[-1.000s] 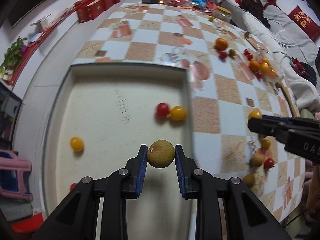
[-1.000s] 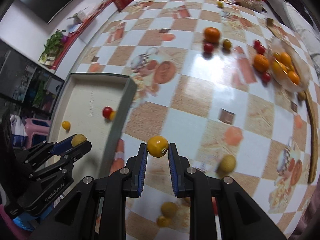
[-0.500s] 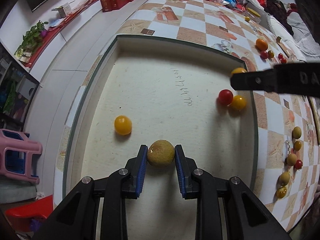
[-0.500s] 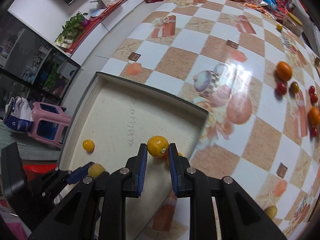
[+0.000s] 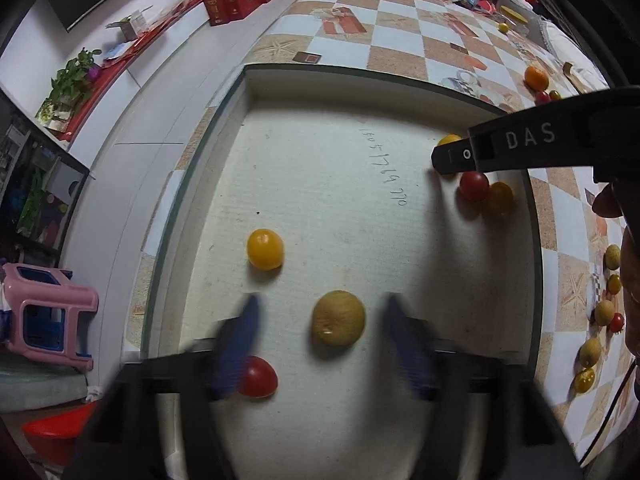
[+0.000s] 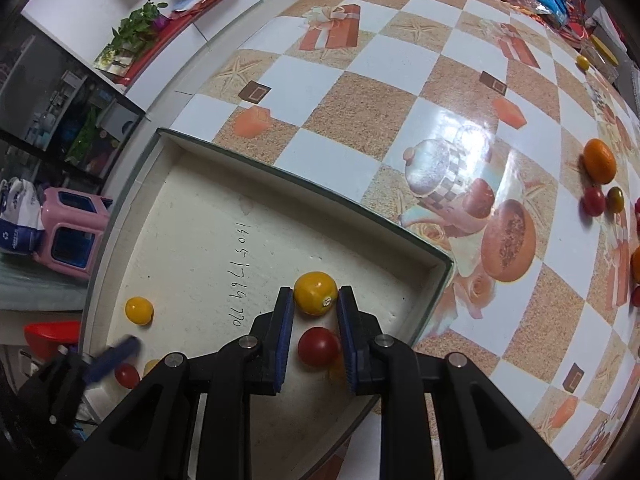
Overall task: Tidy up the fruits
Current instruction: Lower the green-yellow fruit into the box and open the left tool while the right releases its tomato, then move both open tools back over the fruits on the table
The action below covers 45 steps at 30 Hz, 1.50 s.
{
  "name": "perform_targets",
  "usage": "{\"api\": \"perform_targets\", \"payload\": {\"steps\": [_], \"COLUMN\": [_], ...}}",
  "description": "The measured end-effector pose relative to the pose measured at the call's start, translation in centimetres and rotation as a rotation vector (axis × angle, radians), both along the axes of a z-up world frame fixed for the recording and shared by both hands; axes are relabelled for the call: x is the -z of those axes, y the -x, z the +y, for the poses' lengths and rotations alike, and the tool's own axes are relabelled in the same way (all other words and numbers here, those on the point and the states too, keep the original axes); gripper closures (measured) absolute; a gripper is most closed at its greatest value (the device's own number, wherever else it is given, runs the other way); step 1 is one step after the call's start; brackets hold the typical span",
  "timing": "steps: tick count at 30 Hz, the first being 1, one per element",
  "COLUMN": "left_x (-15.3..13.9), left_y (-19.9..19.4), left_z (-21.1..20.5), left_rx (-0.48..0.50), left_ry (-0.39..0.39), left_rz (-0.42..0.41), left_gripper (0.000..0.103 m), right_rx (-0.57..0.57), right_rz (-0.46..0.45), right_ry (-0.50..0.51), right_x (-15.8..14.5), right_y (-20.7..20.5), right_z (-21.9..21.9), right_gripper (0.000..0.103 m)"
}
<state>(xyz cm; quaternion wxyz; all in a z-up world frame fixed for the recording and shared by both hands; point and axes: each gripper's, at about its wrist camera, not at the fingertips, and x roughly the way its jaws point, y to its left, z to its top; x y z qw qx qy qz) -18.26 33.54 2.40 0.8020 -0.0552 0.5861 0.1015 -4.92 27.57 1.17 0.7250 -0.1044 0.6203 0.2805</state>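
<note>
A: Checkered tablecloth (image 6: pixel 344 96), white tray (image 5: pixel 320 92) at its corner. Left gripper (image 5: pixel 320 320)?

B: Jaws wide, blurred, holding nothing. Brown fruit (image 5: pixel 338 318) lies free on the tray floor between them, at 12 o'clock.

A: Right gripper (image 6: pixel 314 300)?

B: Clamped on the yellow fruit (image 6: pixel 315 293), over the tray. Red tomato (image 6: pixel 319 346) at 6 o'clock of it, beneath; likely release there.

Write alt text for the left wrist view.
The left gripper, jaws wide open and motion-blurred, frames a brownish-yellow fruit lying free on the floor of a white tray. A yellow tomato and red tomatoes lie nearby; the right gripper reaches in from the right.
</note>
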Motion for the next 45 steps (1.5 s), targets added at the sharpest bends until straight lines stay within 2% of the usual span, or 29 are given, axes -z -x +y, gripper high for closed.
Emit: {"api": "perform_targets", "payload": {"steps": [1, 4, 8, 14, 18, 25, 30, 34, 39, 40, 42, 45], "left_x": [-0.2, 0.1, -0.1, -0.9, -2.2, -4.0, -4.3, -3.8, -2.8, -2.7, -2.5, -2.4], "left_y": [0.1, 0.1, 0.1, -0.3, -0.6, -1.7, -1.9, -1.5, -0.8, -0.6, -0.3, 0.0], "left_z": [0.1, 0.0, -0.2, -1.8, -3.8, -8.3, -12.2, -15.2, -17.6, -17.9, -18.3, -18.5], "left_rx": [-0.004, 0.013, 0.019, 0.074, 0.132, 0.26, 0.355, 0.419, 0.468, 0.474, 0.483, 0.493], "left_ry": [-0.005, -0.011, -0.017, -0.037, -0.047, -0.033, -0.002, 0.039, 0.096, 0.1, 0.105, 0.111], "left_rz": [-0.016, 0.006, 0.011, 0.016, -0.012, -0.046, -0.041, -0.014, 0.031, 0.036, 0.046, 0.053], "left_gripper": [0.024, 0.024, 0.024, 0.024, 0.024, 0.024, 0.024, 0.024, 0.024, 0.024, 0.024, 0.024], "right_rx": [-0.003, -0.004, 0.026, 0.13, 0.218, 0.369, 0.445, 0.467, 0.449, 0.444, 0.437, 0.427], "right_rz": [0.01, 0.016, 0.013, -0.03, -0.05, -0.043, -0.006, 0.03, 0.049, 0.054, 0.065, 0.083], "right_ry": [-0.011, -0.02, -0.087, -0.142, -0.122, -0.017, 0.05, 0.063, 0.054, 0.05, 0.05, 0.04], "right_x": [0.0, -0.1, -1.4, -4.3, -5.1, -4.4, -3.3, -2.3, -1.3, -1.0, -0.5, 0.3], "right_y": [-0.1, -0.1, -0.4, -0.6, 0.0, 3.2, 6.4, 8.8, 10.1, 10.1, 10.1, 10.0], "right_z": [0.1, 0.5, 0.0, -4.1, -8.5, -19.2, -24.7, -26.9, -27.3, -27.3, -27.2, -26.9], "right_gripper": [0.069, 0.037, 0.021, 0.019, 0.019, 0.019, 0.019, 0.019, 0.02, 0.022, 0.038, 0.047]}}
